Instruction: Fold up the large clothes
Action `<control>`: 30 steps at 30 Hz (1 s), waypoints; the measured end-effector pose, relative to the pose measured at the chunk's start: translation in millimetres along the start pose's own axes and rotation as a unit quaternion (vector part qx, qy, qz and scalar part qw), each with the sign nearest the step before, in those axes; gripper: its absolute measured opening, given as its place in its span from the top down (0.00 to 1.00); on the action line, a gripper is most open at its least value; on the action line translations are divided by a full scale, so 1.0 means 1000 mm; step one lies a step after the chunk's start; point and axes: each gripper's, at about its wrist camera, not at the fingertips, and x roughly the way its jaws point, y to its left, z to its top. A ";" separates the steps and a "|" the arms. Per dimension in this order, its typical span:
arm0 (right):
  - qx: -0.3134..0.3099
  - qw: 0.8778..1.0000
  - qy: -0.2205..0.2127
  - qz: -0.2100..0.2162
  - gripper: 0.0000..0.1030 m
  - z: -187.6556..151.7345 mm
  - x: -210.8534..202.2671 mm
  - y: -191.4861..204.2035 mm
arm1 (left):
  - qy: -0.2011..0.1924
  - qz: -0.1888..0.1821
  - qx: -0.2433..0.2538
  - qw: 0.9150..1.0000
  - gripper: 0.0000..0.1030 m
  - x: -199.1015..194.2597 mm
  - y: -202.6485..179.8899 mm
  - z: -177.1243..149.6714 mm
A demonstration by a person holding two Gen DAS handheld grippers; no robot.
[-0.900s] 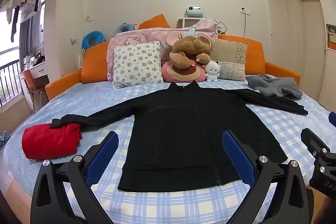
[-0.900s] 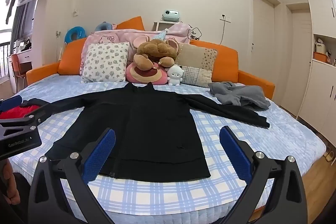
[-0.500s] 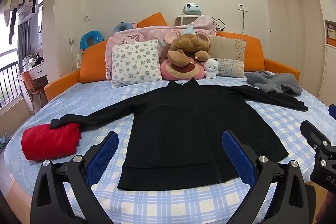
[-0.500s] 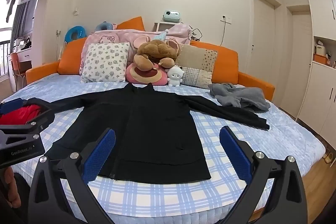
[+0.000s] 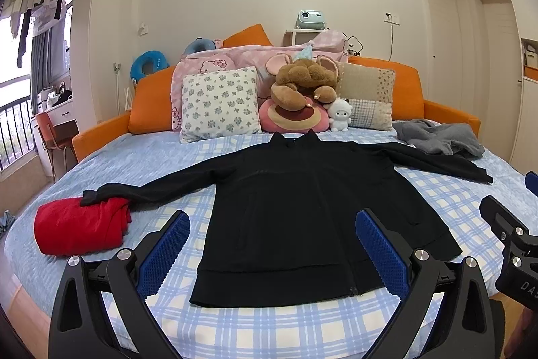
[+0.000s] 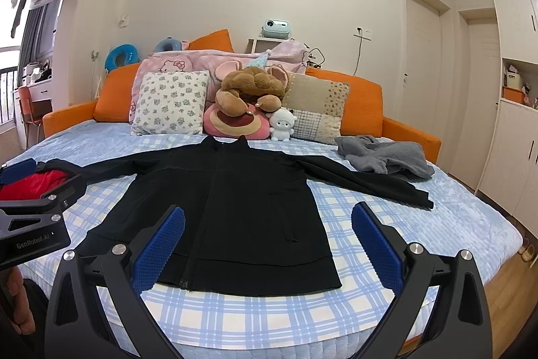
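You are holding both tools off the near edge of the bed [image 5: 235,328]. Your left gripper [image 5: 273,253] is gaping wide, gripping nothing; your right gripper [image 6: 268,246] likewise. The black jacket [image 5: 302,211] is lying flat on the checked cover, sleeves spread, hem nearest you. One cuff is resting on the red garment [image 5: 79,229]; a grey garment [image 6: 383,157] is lying beside the other sleeve.

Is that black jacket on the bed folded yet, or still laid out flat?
Laid out flat: the black jacket lies face up, both sleeves stretched sideways, hem straight, zipper shut.
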 end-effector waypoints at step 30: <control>-0.001 1.000 -0.012 -0.006 0.05 -0.001 -0.004 0.006 | -0.030 -0.015 0.021 0.999 0.03 -0.012 -0.011 0.001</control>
